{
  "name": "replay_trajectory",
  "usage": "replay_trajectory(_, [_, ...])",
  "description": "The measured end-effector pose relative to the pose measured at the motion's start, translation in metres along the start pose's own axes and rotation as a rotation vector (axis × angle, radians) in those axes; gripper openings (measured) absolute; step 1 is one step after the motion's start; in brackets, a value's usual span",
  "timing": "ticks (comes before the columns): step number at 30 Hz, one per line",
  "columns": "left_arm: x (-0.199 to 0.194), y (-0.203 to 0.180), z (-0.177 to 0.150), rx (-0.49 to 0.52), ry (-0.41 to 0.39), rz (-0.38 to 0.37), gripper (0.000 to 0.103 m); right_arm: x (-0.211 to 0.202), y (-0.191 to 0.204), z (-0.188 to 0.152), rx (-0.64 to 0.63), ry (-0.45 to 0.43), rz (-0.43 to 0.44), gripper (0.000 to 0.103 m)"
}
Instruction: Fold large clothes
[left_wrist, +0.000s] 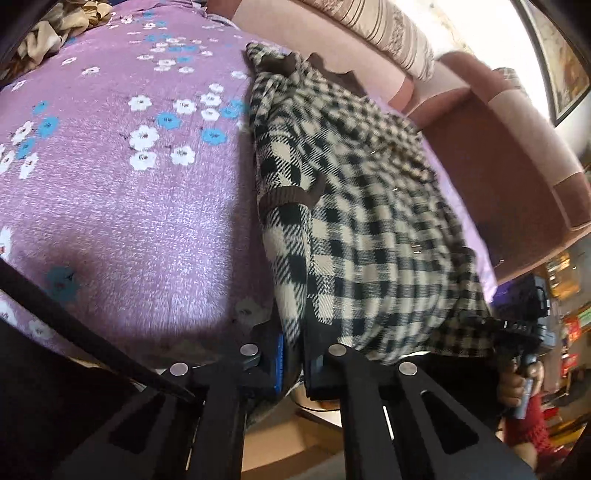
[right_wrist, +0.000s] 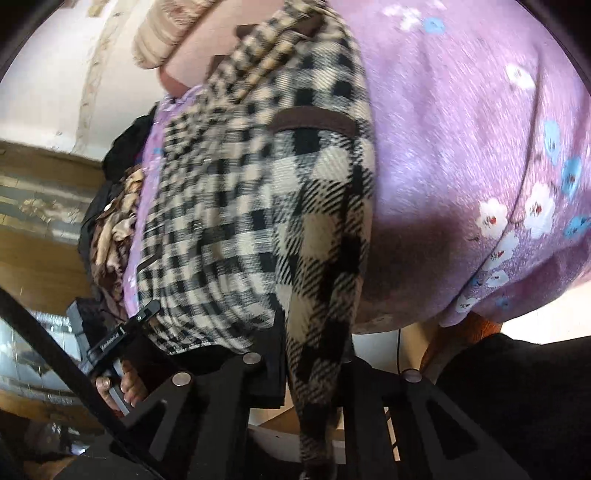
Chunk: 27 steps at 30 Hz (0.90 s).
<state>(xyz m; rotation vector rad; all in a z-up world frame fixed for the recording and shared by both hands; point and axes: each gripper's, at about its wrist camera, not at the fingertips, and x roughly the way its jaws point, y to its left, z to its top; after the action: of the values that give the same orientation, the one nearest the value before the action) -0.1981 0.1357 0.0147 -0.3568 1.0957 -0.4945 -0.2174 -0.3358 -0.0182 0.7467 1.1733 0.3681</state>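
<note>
Left gripper (left_wrist: 291, 354) at bottom centre, fingers clamped on checked garment (left_wrist: 362, 206) hem. Right gripper (right_wrist: 314, 373) likewise pinched on its edge. Garment runs up mid-frame over purple floral bedspread (left_wrist: 122, 206); pink sofa (left_wrist: 491, 147) upper right.

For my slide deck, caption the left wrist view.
Left gripper shut on a checked garment's near edge, on a purple flowered bedspread.

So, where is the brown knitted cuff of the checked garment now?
In the left wrist view the brown cuff lies on the checked garment, near its left edge beside the purple floral bedsheet. In the right wrist view it sits near the garment's right edge.
</note>
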Motion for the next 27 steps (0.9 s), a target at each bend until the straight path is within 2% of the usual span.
replay_trajectory(4, [-0.022,-0.010,0.006,-0.005,-0.012,-0.074,0.005,-0.016,0.019,0.005,-0.050,-0.024,0.061,0.008])
replay_trajectory(6, [-0.029,-0.012,0.022,-0.037,-0.006,-0.152,0.005,-0.024,0.026,0.013,-0.067,-0.035,0.100,0.008])
replay_trajectory(8, [-0.029,-0.020,0.045,-0.035,-0.010,-0.172,0.005,-0.028,0.038,0.030,-0.091,-0.045,0.130,0.008])
replay_trajectory(11, [-0.023,-0.034,0.101,-0.012,-0.048,-0.146,0.005,-0.033,0.065,0.076,-0.163,-0.099,0.109,0.008])
replay_trajectory(13, [-0.018,-0.039,0.145,0.001,-0.104,-0.085,0.006,-0.035,0.083,0.114,-0.193,-0.155,0.089,0.008])
replay_trajectory(14, [-0.012,-0.040,0.175,-0.007,-0.138,-0.022,0.006,-0.036,0.089,0.134,-0.196,-0.188,0.077,0.008])
replay_trajectory(16, [0.007,-0.030,0.223,-0.058,-0.188,0.063,0.008,-0.036,0.098,0.177,-0.203,-0.292,-0.002,0.008])
replay_trajectory(17, [0.022,-0.019,0.252,-0.101,-0.210,0.118,0.010,-0.034,0.100,0.199,-0.204,-0.354,-0.079,0.008])
replay_trajectory(18, [0.031,-0.012,0.266,-0.127,-0.214,0.139,0.012,-0.030,0.101,0.214,-0.201,-0.401,-0.151,0.015])
replay_trajectory(19, [0.042,-0.001,0.279,-0.172,-0.204,0.146,0.015,-0.024,0.099,0.230,-0.195,-0.450,-0.258,0.022])
replay_trajectory(20, [0.051,0.009,0.287,-0.228,-0.187,0.122,0.020,-0.018,0.097,0.241,-0.185,-0.470,-0.340,0.043])
replay_trajectory(21, [0.057,0.014,0.290,-0.263,-0.182,0.101,0.024,-0.012,0.092,0.249,-0.173,-0.473,-0.399,0.058])
replay_trajectory(23, [0.059,0.015,0.287,-0.255,-0.207,0.098,0.053,-0.007,0.083,0.252,-0.170,-0.464,-0.403,0.058])
replay_trajectory(25, [0.058,0.009,0.284,-0.179,-0.224,0.157,0.059,-0.001,0.079,0.247,-0.195,-0.456,-0.411,0.058])
replay_trajectory(27, [0.058,0.009,0.281,-0.139,-0.207,0.199,0.059,0.006,0.076,0.246,-0.239,-0.436,-0.460,0.058])
